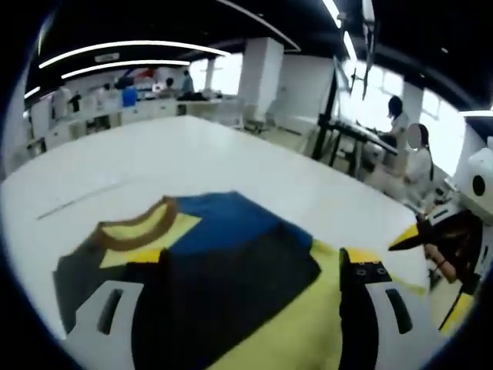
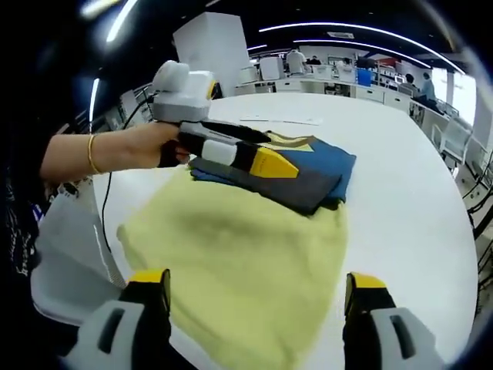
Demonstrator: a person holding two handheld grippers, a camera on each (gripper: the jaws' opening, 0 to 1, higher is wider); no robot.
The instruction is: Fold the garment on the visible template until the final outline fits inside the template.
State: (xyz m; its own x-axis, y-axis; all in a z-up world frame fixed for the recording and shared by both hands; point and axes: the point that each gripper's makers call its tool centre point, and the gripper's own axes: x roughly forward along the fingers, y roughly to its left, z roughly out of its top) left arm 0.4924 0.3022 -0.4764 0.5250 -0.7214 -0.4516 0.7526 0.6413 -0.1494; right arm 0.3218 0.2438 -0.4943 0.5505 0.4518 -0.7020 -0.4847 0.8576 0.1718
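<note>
White worktable carries the garment, soft and limp, at centre; grip its 6 o'clock hem. Right gripper spread wide; left gripper likewise, straddling cloth.

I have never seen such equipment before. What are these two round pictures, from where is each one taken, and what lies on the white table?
No robot is here. A person holds a hand-held gripper in each hand, and a fisheye camera rides on each one, looking forward between its two jaws.

The left gripper view looks along the left hand-held gripper. Its jaws stand apart above a folded garment with dark grey, blue and yellow panels and a brown collar.

The right gripper view looks along the right hand-held gripper, also open. There the left one enters, held by the person's hand, resting over the garment, whose large yellow part lies nearest.

The garment lies on a white table. Nothing is gripped, as far as I can tell.
</note>
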